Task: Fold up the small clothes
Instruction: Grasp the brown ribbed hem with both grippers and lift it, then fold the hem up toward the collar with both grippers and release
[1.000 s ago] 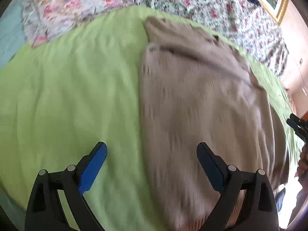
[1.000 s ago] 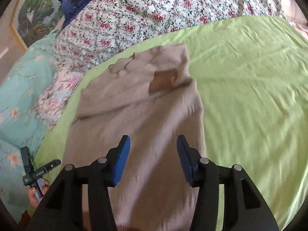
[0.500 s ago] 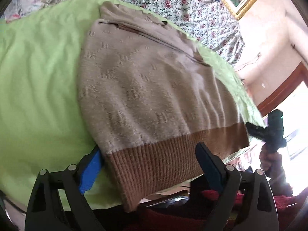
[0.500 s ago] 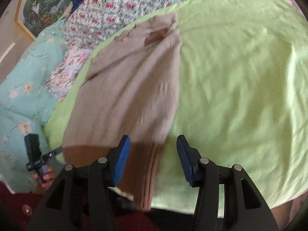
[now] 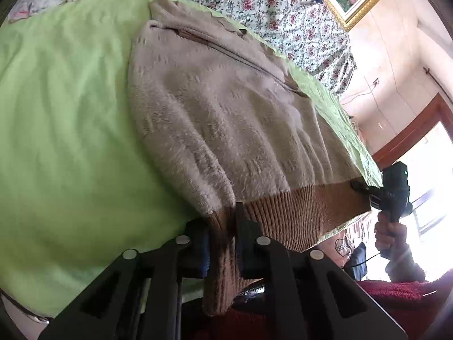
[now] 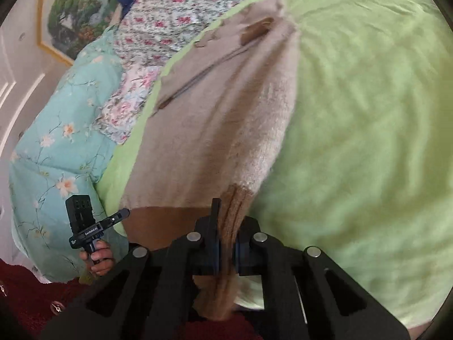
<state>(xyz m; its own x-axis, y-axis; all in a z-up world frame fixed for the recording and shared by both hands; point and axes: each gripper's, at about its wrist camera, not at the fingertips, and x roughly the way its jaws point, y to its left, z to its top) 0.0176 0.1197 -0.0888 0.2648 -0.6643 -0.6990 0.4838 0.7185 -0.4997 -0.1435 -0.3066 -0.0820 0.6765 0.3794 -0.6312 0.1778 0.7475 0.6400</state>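
Observation:
A beige knitted sweater (image 5: 226, 107) with a brown ribbed hem (image 5: 297, 215) lies on a green sheet (image 5: 62, 130), collar far, hem at the near bed edge. My left gripper (image 5: 222, 226) is shut on the hem's left corner. In the right wrist view the same sweater (image 6: 226, 107) shows, and my right gripper (image 6: 226, 243) is shut on the hem's right corner (image 6: 230, 212). Each gripper also shows small in the other's view, the right one (image 5: 365, 189) and the left one (image 6: 119, 215), at the opposite hem corner.
Floral bedding (image 5: 269, 8) and a turquoise floral quilt (image 6: 62, 147) lie beyond the green sheet. A framed painting (image 6: 70, 14) hangs on the wall. A dark red garment (image 5: 396, 306) is below the bed edge.
Both grippers have dropped to the sweater's hem at the near bed edge and closed from open onto its two corners.

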